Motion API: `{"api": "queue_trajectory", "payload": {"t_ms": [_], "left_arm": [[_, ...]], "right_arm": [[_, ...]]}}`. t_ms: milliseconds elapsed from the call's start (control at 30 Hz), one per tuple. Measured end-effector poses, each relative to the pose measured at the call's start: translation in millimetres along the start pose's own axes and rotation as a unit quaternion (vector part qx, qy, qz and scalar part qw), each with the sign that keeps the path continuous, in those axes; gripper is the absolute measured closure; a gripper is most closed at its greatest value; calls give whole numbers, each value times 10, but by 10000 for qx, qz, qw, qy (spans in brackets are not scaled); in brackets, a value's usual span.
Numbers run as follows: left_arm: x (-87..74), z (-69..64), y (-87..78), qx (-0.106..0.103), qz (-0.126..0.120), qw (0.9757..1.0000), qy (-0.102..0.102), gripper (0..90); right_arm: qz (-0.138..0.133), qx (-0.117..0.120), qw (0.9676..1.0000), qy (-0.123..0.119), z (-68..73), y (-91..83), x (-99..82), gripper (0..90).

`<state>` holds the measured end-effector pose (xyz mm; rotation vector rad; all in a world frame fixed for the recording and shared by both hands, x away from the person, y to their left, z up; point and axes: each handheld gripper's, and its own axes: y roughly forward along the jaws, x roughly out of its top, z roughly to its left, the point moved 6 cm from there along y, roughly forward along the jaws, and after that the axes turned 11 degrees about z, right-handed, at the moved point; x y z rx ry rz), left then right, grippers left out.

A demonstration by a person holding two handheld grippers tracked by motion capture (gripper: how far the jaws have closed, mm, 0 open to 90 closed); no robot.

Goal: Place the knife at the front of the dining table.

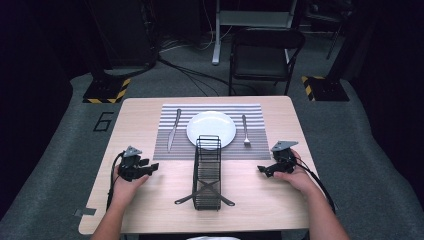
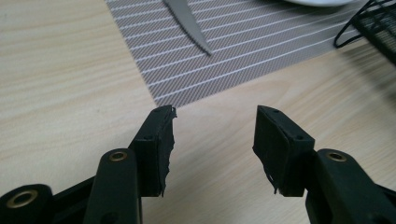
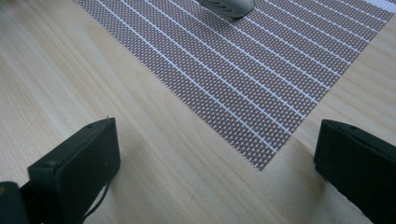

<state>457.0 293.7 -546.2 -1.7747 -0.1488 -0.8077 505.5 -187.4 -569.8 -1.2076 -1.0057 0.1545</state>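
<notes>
Both hands resting on the wooden table, near edge. My left gripper sits left of the black wire rack, jaws apart, nothing between them. My right gripper sits right of the rack, jaws wide apart, also empty. Striped placemat lies beyond, carrying a white plate at centre, knife left of it, fork right. The rack's far end overlaps the plate's near rim.

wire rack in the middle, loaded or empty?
Empty. In the high view the black wire rack shows bare slots; the plate, knife and fork lie on the placemat behind it.
</notes>
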Motion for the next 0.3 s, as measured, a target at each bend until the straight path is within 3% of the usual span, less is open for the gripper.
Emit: {"api": "queue_trajectory", "payload": {"t_ms": [200, 300], "left_arm": [[-107, 167, 50, 446, 234, 9987, 46, 463], [-124, 233, 56, 646, 128, 9978, 67, 450]], "right_arm": [[1, 1, 10000, 3, 1, 0, 0, 0], [-1, 0, 10000, 5, 1, 0, 0, 0]]}}
